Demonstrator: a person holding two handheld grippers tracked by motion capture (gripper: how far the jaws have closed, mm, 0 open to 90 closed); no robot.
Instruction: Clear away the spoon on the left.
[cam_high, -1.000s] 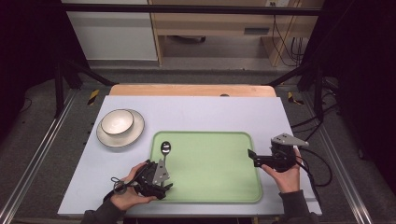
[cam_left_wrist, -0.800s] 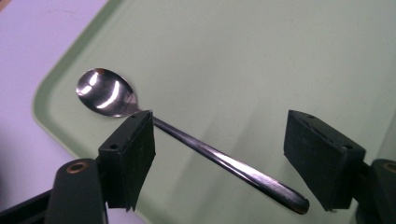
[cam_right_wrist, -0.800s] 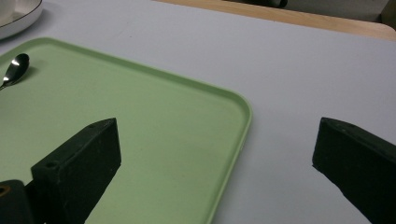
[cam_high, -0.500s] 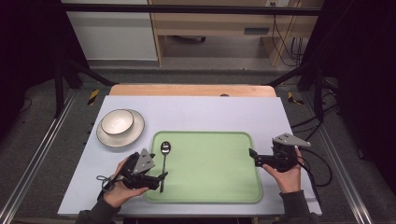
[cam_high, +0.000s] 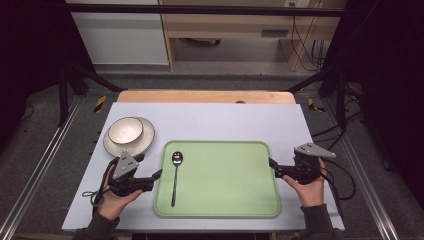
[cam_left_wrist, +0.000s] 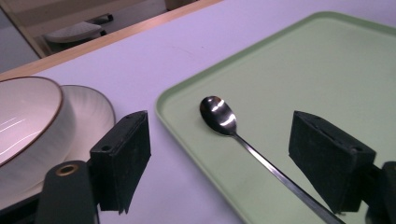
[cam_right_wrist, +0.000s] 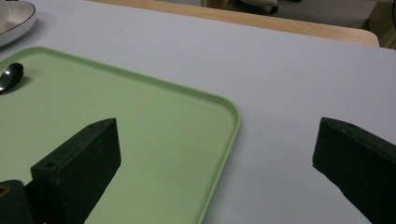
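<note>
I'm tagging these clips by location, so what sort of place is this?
Probably a lab recording station: a lavender-topped table inside a black metal frame, loose black cables, and a staged pale green plastic tray.

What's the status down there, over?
Both grippers, left and right, open, holding nothing. Spoon flat on green tray. Nothing in the way.

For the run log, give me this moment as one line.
spoon: lying on tray, left side | left gripper: open, fingers just widened, nothing between, off tray's left edge | right gripper: open, empty, at tray's right edge
</note>
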